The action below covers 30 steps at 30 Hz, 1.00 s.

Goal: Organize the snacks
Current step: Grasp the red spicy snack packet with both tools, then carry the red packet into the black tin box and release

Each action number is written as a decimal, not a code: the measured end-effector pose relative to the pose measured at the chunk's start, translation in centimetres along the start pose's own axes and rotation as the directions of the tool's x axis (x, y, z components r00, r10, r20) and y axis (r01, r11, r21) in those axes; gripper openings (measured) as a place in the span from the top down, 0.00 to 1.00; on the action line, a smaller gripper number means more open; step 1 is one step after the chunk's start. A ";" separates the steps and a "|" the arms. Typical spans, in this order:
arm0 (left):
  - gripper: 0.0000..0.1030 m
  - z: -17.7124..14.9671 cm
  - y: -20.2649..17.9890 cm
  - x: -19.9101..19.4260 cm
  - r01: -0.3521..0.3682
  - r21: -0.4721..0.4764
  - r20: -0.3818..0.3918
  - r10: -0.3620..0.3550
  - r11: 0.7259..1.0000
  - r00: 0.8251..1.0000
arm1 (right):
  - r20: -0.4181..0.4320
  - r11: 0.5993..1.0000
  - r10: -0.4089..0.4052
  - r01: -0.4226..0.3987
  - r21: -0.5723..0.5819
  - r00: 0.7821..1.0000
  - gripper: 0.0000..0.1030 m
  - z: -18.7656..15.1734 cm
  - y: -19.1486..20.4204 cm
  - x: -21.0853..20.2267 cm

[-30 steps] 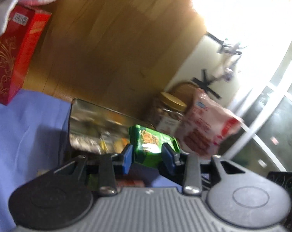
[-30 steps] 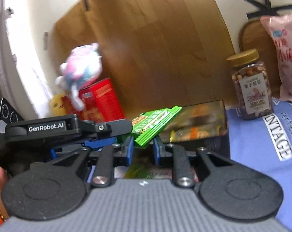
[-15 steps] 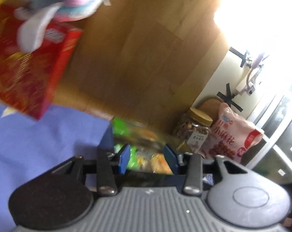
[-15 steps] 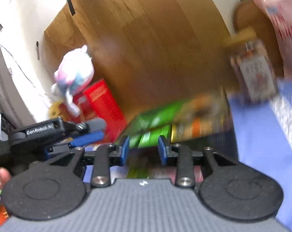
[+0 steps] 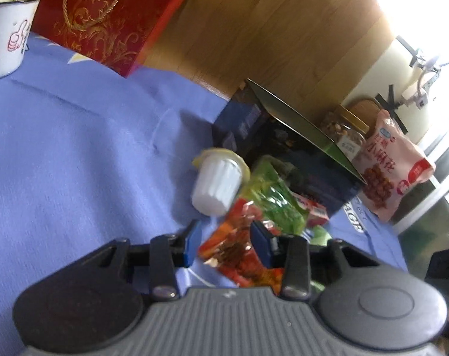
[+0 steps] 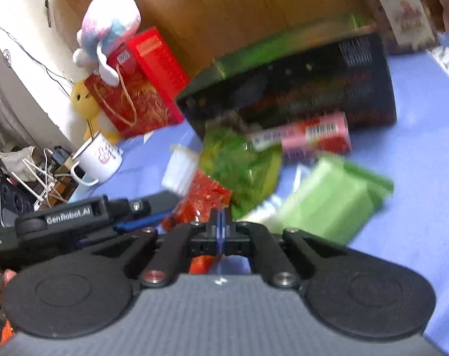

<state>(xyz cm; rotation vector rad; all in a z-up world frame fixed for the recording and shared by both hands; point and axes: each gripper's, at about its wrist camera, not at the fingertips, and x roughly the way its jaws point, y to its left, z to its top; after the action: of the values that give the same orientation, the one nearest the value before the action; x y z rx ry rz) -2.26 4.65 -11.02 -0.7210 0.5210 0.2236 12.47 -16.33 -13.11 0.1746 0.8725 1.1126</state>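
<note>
Snacks lie heaped at the box's (image 5: 284, 148) six o'clock. My left gripper (image 5: 226, 241) gapes wide around the red packet (image 5: 239, 252); my right gripper (image 6: 221, 227) is pinched closed, empty. Closing carelessly, I might snag the green bag (image 5: 272, 201) or topple the white cup (image 5: 217, 184) at twelve o'clock.

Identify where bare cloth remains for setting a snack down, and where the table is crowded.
Free: the blue cloth between the white mug, red gift bag and white cup. Crowded: beside the dark box, where the green packet and red packet overlap.
</note>
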 end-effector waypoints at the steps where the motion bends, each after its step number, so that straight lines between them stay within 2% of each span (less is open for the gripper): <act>1: 0.64 -0.3 -0.2 0.1 0.027 -0.009 -0.016 -0.027 1.000 1.000 | -0.006 1.000 0.005 -0.005 0.001 1.000 0.97 -0.4 -0.1 -0.2; 3: 0.64 -1.3 -1.5 -0.2 0.006 0.041 -0.013 -0.005 0.999 1.000 | 0.003 1.000 0.017 -0.017 0.005 1.000 0.97 -1.1 -0.1 -1.5; 5: 0.64 -2.5 -2.5 -0.6 0.017 0.068 -0.026 -0.016 0.998 1.000 | 0.020 1.000 0.024 -0.024 -0.006 0.999 0.97 -1.7 -0.1 -2.7; 8: 0.63 -4.6 -4.2 -1.3 0.066 0.093 -0.059 -0.060 0.994 0.996 | 0.025 1.000 0.007 -0.007 -0.030 1.000 0.97 -3.3 -1.1 -5.7; 12: 0.59 -7.5 -7.1 -1.6 0.131 0.130 -0.119 -0.116 0.983 0.986 | 0.049 1.000 -0.016 0.015 0.011 0.999 0.97 -4.7 -3.0 -8.6; 15: 0.59 -8.5 -8.4 -2.1 0.207 0.140 -0.158 -0.185 0.968 0.970 | 0.091 0.999 -0.002 -0.002 0.051 0.996 0.97 -5.3 -4.1 -10.7; 16: 0.59 -8.5 -8.6 -2.1 0.218 0.133 -0.168 -0.195 0.967 0.966 | 0.100 0.998 0.000 -0.007 0.065 0.995 0.92 -5.6 -4.4 -11.2; 18: 0.58 -8.5 -8.8 -2.2 0.196 0.147 -0.170 -0.170 0.970 0.971 | 0.110 0.994 0.005 -0.017 0.104 0.994 0.87 -6.0 -5.0 -11.7; 20: 0.58 -8.6 -8.8 -2.0 0.160 0.156 -0.178 -0.131 0.975 0.975 | 0.101 0.989 0.046 -0.060 0.137 0.994 0.72 -6.5 -5.6 -12.0; 22: 0.58 -8.8 -8.7 -1.9 0.155 0.163 -0.180 -0.125 0.974 0.976 | 0.088 0.988 0.064 -0.075 0.137 0.994 0.67 -7.0 -5.7 -11.6; 24: 0.58 -9.0 -8.5 -2.2 0.152 0.166 -0.171 -0.123 0.974 0.978 | 0.096 0.984 0.101 -0.113 0.140 0.990 0.67 -7.6 -5.3 -11.1; 25: 0.58 -9.1 -8.7 -2.2 0.144 0.168 -0.167 -0.116 0.975 0.979 | 0.087 0.983 0.119 -0.130 0.133 0.989 0.79 -7.7 -4.9 -10.6; 26: 0.56 -9.2 -8.7 -2.4 0.138 0.167 -0.164 -0.111 0.976 0.980 | 0.065 0.983 0.133 -0.140 0.118 0.989 0.81 -7.6 -4.4 -10.1; 28: 0.50 -8.7 -8.4 -2.7 0.145 0.141 -0.171 -0.120 0.979 0.978 | 0.075 0.980 0.152 -0.160 0.117 0.986 0.86 -7.3 -4.4 -10.2; 30: 0.43 -8.3 -7.7 -3.1 0.152 0.104 -0.165 -0.134 0.983 0.977 | 0.091 0.955 0.227 -0.240 0.175 0.970 0.88 -7.1 -5.3 -10.7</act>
<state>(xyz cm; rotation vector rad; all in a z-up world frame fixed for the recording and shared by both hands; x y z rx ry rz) -5.17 -6.69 -10.30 -0.6628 0.6247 0.0011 9.65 -29.77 -15.07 0.4787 0.9088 1.2370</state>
